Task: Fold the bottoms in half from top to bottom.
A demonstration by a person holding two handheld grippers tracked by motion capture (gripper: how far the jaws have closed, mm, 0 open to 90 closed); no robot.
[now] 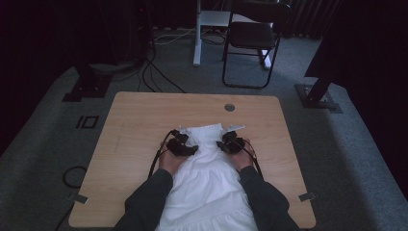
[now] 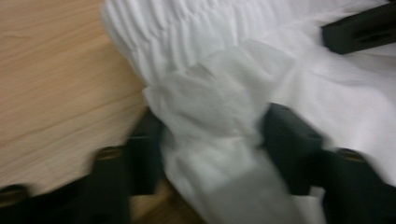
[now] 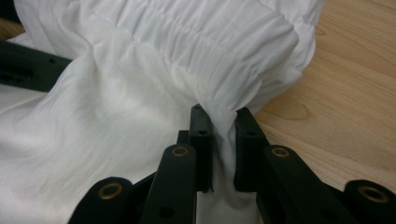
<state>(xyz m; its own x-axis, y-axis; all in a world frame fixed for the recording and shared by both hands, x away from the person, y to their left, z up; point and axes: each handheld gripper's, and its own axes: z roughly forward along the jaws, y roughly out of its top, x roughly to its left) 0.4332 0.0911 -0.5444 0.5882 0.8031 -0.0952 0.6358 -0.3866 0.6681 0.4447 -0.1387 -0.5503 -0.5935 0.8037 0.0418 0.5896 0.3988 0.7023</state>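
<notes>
One white garment (image 1: 207, 178) lies spread on the wooden table (image 1: 130, 139), its gathered top edge farthest from the person. Two grippers work its sides. The right gripper (image 3: 219, 140) has its jaws pinched nearly together on a fold at the gathered band's edge. The left gripper (image 2: 210, 140) has its jaws about half apart, with a bunched fold of cloth between them, touching both pads.
</notes>
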